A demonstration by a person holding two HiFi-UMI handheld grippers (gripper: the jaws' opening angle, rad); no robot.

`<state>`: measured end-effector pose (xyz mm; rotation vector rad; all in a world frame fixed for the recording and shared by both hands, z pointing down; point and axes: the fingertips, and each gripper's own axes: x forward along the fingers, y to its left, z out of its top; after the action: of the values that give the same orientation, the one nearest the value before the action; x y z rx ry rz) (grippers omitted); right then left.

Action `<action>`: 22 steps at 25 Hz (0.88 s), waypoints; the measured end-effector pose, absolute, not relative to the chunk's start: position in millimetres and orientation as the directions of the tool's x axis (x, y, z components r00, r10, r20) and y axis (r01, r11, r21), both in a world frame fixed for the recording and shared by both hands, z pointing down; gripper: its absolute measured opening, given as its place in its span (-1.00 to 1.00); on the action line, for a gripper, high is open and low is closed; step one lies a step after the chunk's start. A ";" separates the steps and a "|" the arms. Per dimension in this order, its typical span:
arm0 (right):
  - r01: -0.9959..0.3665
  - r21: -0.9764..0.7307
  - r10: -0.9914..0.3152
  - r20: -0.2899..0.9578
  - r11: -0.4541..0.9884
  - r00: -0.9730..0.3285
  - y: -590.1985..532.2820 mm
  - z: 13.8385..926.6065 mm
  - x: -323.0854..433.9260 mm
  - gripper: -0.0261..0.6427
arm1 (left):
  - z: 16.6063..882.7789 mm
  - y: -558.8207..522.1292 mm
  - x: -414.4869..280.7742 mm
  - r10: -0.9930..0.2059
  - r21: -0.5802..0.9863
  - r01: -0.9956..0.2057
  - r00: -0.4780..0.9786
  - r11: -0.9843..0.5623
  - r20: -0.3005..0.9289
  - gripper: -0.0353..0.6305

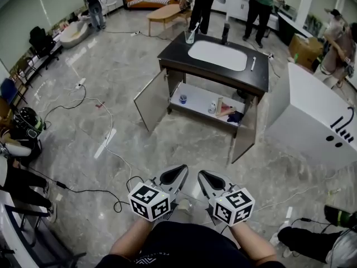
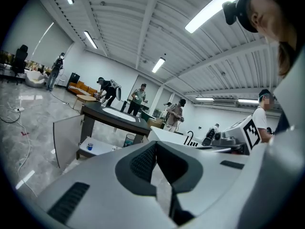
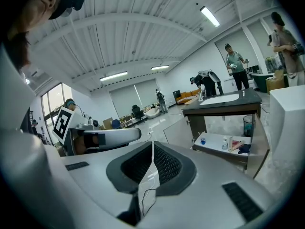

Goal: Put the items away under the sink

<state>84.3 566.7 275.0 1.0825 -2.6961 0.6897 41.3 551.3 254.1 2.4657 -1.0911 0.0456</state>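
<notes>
The sink cabinet (image 1: pixel 173 52) stands across the floor with both doors open; it has a black top and a white basin (image 1: pixel 217 55). On its lower shelf (image 1: pixel 195 104) are a blue cup (image 1: pixel 183 99), a small bottle (image 1: pixel 212 107), a box and a dark item. On the top stand a glass with a toothbrush (image 1: pixel 190 36), a dark bottle (image 1: pixel 225 33) and a white stick (image 1: pixel 252 63). My left gripper (image 1: pixel 179 170) and right gripper (image 1: pixel 202 176) are held side by side low in the head view, far from the cabinet. Both are shut with nothing in them (image 2: pixel 156 144) (image 3: pixel 152 144).
Cables (image 1: pixel 106 149) and a power strip (image 1: pixel 104 143) lie on the marble floor between me and the cabinet. A large white box (image 1: pixel 312 116) stands to the right of the sink. Several people stand behind it, and a seated person's shoes (image 1: pixel 298 240) are at lower right.
</notes>
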 end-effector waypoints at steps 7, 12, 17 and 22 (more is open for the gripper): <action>-0.684 -0.366 -0.605 0.321 0.630 -0.729 517.0 279.7 58.7 -0.81 | 252.5 500.5 16.5 -0.682 0.402 -0.694 0.704 -0.597 0.201 -0.87; -0.686 -0.368 -0.606 0.324 0.627 -0.727 488.0 282.6 41.2 -0.81 | 258.1 476.2 -2.0 -0.673 0.400 -0.693 0.707 -0.599 0.217 -0.87; -0.680 -0.379 -0.595 0.330 0.628 -0.733 470.9 284.1 31.5 -0.81 | 267.3 461.3 -13.3 -0.673 0.412 -0.701 0.700 -0.583 0.238 -0.87; -0.677 -0.371 -0.582 0.345 0.636 -0.736 451.2 286.4 21.3 -0.81 | 269.9 444.2 -21.5 -0.680 0.431 -0.701 0.695 -0.568 0.233 -0.87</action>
<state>21.3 451.2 286.4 1.0365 -2.6633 0.7231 -21.5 444.2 269.9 2.4068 -1.0610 0.0557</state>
